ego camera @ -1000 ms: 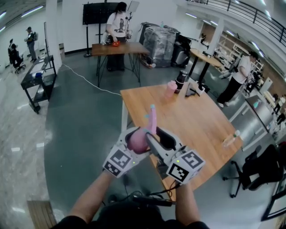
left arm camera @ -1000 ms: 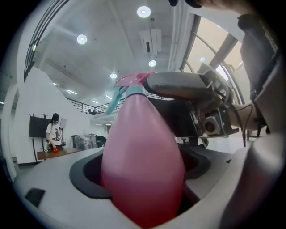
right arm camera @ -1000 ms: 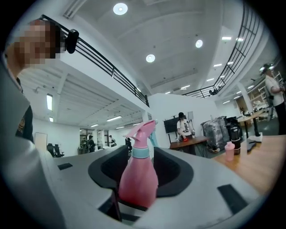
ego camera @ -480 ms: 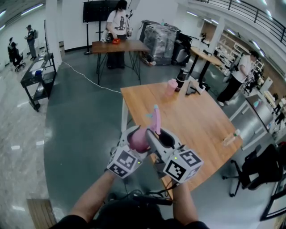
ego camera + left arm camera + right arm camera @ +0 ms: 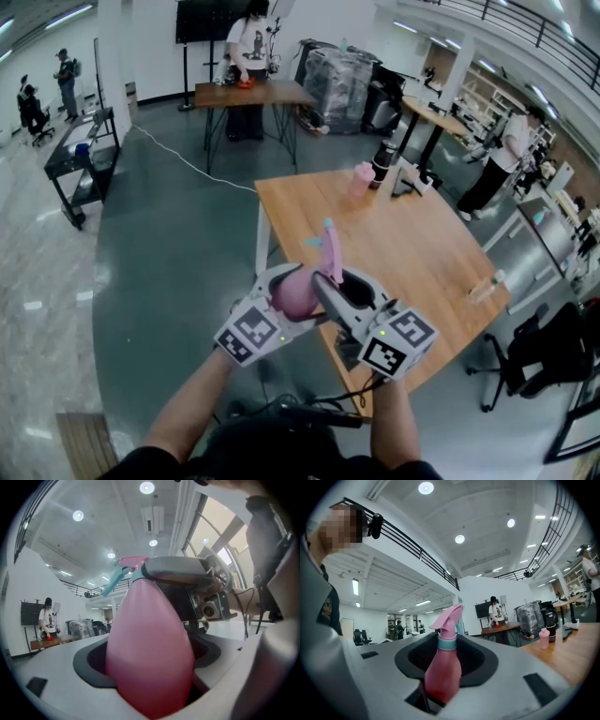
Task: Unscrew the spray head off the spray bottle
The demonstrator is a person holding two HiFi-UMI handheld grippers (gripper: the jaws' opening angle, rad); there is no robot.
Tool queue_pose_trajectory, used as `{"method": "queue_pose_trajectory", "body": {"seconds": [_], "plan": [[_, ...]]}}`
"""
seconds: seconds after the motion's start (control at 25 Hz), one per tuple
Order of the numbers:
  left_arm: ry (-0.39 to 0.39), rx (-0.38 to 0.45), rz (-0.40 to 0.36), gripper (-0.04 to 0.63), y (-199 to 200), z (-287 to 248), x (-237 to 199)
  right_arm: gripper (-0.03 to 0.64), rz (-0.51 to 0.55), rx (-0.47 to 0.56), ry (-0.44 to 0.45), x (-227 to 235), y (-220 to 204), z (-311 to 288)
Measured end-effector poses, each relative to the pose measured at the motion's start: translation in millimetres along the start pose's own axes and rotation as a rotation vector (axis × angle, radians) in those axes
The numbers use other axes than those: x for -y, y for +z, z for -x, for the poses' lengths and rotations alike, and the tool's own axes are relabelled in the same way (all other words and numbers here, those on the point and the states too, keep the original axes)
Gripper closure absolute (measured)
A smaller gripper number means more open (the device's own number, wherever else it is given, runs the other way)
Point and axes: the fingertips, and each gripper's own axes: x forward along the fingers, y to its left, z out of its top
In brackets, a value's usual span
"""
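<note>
In the head view I hold a pink spray bottle (image 5: pixel 295 291) in the air off the wooden table's near corner, tilted away from me, its pink spray head (image 5: pixel 330 246) pointing up and forward. My left gripper (image 5: pixel 281 305) is shut on the bottle's fat body (image 5: pixel 150 653). My right gripper (image 5: pixel 339 289) stands around the neck by the teal collar (image 5: pixel 447 642), below the spray head (image 5: pixel 450 617). Its jaws have just been closing with the neck between them. A dark gap still shows left of the bottle.
The wooden table (image 5: pixel 422 253) carries a pink cup (image 5: pixel 361 178), a dark tumbler (image 5: pixel 382 164) and a small bottle lying near its right edge (image 5: pixel 486 289). An office chair (image 5: pixel 534 361) stands to the right. People stand at tables further back.
Both grippers and the bottle have drifted slightly right and down in the head view. The spray head stays on the bottle, and the left grip is unchanged.
</note>
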Motion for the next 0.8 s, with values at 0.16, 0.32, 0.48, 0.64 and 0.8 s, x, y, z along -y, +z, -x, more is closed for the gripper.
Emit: {"method": "queue_pose_trajectory", "body": {"seconds": [0.16, 0.32, 0.48, 0.64, 0.8], "plan": [[-0.122, 0.026, 0.036, 0.153, 4.1, 2.9, 14.1, 0.480, 0.028, -0.015, 0.078, -6.4, 0.2, 5.2], [-0.239, 0.039, 0.057, 0.153, 5.8, 4.4, 28.5, 0.480, 0.048, -0.028, 0.168, -10.1, -0.6, 13.1], [-0.327, 0.043, 0.076, 0.153, 2.9, 8.9, 40.8, 0.480, 0.053, -0.029, 0.229, -15.3, -3.1, 18.5], [-0.408, 0.068, 0.098, 0.153, 7.7, 15.5, 52.0, 0.480, 0.063, -0.027, 0.292, -22.3, -4.6, 22.6], [-0.446, 0.076, 0.097, 0.153, 9.1, 18.0, 58.0, 0.480, 0.068, -0.024, 0.335, -25.3, -5.2, 27.1]]}}
